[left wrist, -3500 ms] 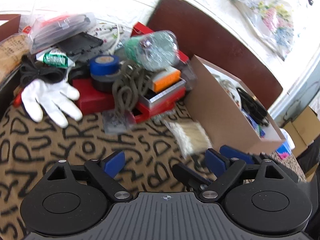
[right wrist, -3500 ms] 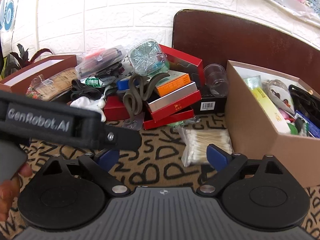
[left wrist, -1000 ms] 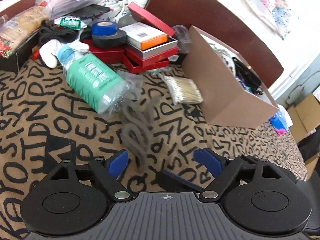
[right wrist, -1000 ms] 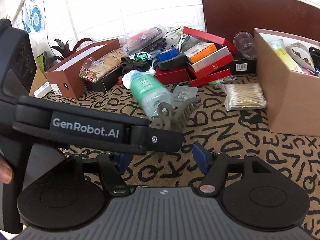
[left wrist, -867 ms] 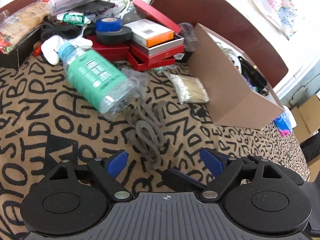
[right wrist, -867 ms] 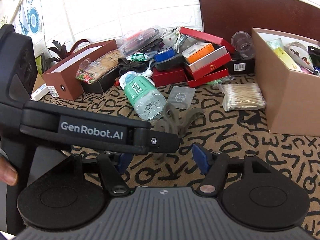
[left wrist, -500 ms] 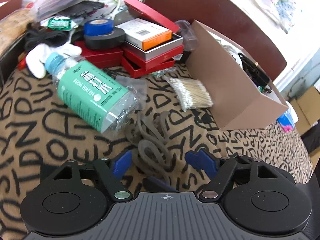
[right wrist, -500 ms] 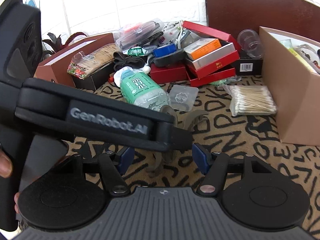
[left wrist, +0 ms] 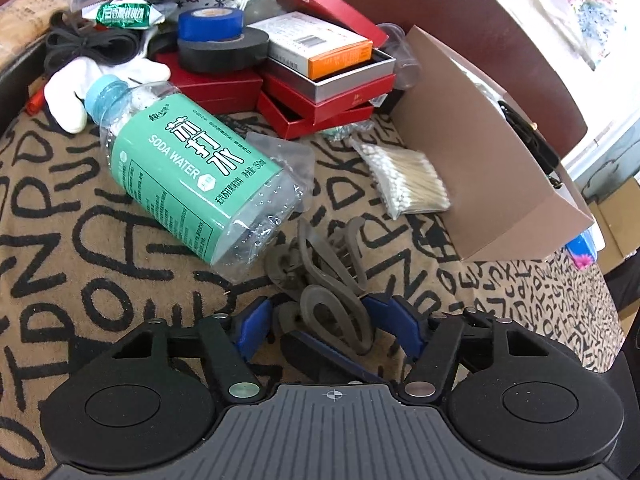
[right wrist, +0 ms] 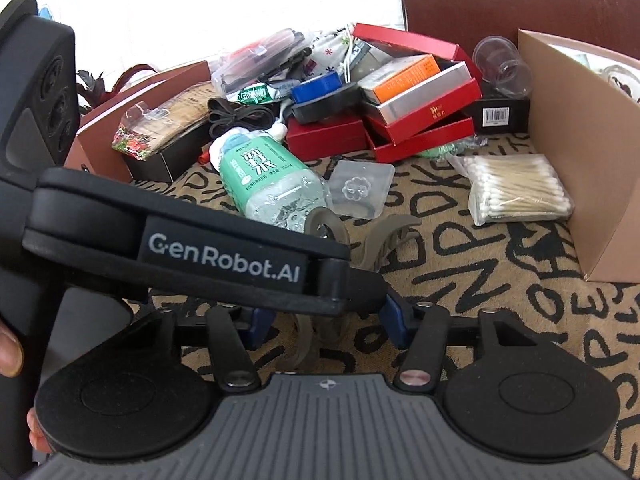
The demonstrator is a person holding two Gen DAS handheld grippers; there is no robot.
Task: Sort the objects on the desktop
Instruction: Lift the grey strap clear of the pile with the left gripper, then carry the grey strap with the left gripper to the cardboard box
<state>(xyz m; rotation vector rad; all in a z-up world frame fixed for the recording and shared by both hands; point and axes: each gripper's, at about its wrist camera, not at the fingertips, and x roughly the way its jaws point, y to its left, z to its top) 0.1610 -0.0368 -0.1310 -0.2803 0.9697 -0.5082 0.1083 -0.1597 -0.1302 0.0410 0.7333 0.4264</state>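
We see the grey-brown hair claw clip (left wrist: pixel 320 280) lying on the worktop (left wrist: pixel 100 280), which has a tan cover with black letters, at the near edge, just beside the bottom of the soda water bottle (left wrist: pixel 188 176). The bottle lies on its side, with its pale blue cap toward the far left. Both tools come around the clip. The left tool (left wrist: pixel 324 328) has its blue pads on either side of the near loop of the clip; its jaws are closing, and we cannot tell if the pads already press on it. The right tool (right wrist: pixel 324 324) is also closing, with the clip between its jaws, but the black body of the left tool crosses in front and hides the contact. Farther out, a clear plastic case (right wrist: pixel 360 192) lies just right of the bottle, and a bag of cotton swabs (left wrist: pixel 404 176) lies to the far right of the clip, next to the brown cardboard box (left wrist: pixel 480 152). At the far side we see stacked red boxes (left wrist: pixel 320 96), an orange and white box (left wrist: pixel 320 46), a black tape roll (left wrist: pixel 222 54) with a blue roll (left wrist: pixel 210 24) on it, and a white glove (left wrist: pixel 68 88) at the left.
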